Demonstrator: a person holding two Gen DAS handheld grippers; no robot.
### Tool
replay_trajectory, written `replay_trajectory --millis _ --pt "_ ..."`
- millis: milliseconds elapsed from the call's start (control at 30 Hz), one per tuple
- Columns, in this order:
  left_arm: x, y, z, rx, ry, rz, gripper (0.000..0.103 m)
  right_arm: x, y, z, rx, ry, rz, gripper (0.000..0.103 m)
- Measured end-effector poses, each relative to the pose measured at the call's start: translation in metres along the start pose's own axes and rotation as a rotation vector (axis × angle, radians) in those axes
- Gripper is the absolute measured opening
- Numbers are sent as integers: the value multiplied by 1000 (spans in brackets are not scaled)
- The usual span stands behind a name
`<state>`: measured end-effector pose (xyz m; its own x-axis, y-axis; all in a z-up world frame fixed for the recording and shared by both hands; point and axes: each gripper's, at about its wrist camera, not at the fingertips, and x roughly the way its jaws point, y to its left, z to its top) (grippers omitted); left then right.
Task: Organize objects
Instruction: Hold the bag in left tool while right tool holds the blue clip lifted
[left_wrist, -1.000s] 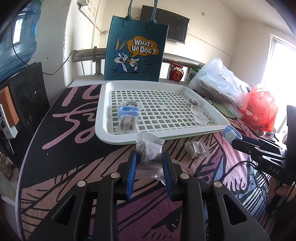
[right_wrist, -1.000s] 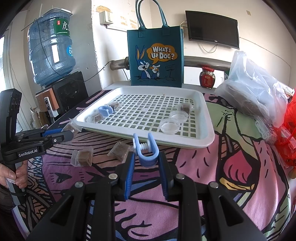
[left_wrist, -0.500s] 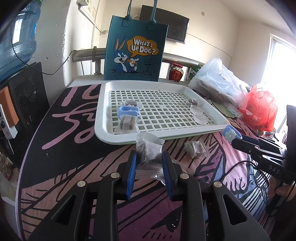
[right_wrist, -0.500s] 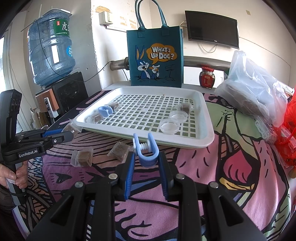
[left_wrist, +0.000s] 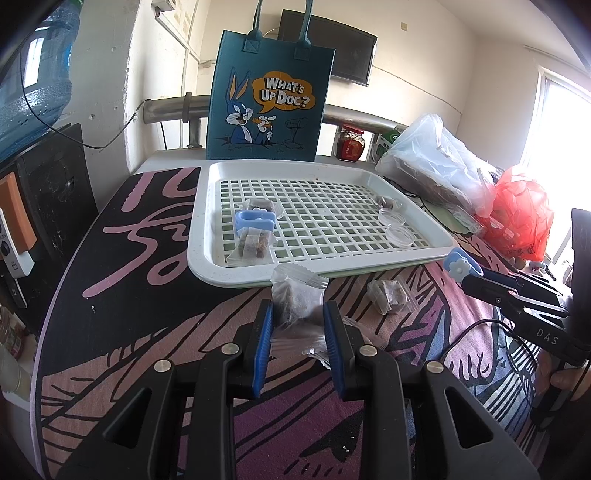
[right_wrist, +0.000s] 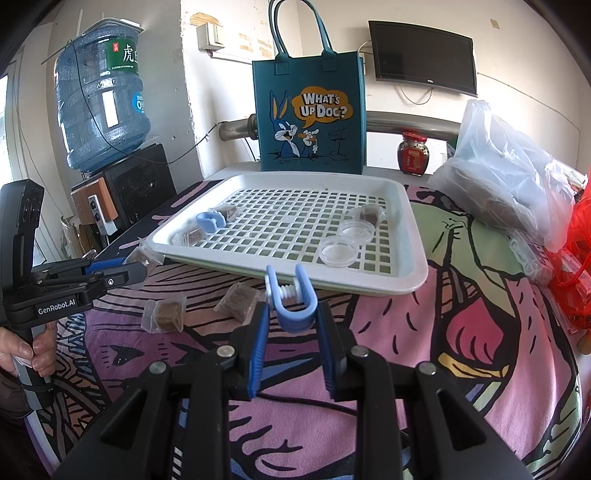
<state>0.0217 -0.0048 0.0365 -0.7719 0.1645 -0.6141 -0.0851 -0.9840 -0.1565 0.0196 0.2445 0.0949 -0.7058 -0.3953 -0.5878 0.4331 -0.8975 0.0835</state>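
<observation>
My left gripper (left_wrist: 298, 317) is shut on a clear packet with a brown block (left_wrist: 295, 299), held just above the table in front of the white grid tray (left_wrist: 207, 266). My right gripper (right_wrist: 291, 317) is shut on a light-blue clip (right_wrist: 291, 299), also near the tray's front edge (right_wrist: 369, 286). In the tray lie another blue clip (left_wrist: 255, 220), brown-block packets (left_wrist: 253, 245) and two clear round lids (right_wrist: 338, 251). Two more packets (right_wrist: 164, 314) (right_wrist: 238, 301) lie on the tablecloth before the tray. The left gripper shows at the left of the right wrist view (right_wrist: 129, 267).
A teal "What's Up Doc?" bag (right_wrist: 308, 114) stands behind the tray. Plastic bags, one clear (right_wrist: 506, 177) and one red (left_wrist: 521, 218), lie at the right. A red-lidded jar (right_wrist: 413, 153) stands at the back. A water bottle (right_wrist: 99, 99) stands on a dispenser left of the table.
</observation>
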Motion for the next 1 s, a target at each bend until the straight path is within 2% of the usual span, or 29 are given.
replay_trajectory --millis 1000 --pt "1 -1 -2 2 3 -2 26 0 -1 0 4 -2 2 25"
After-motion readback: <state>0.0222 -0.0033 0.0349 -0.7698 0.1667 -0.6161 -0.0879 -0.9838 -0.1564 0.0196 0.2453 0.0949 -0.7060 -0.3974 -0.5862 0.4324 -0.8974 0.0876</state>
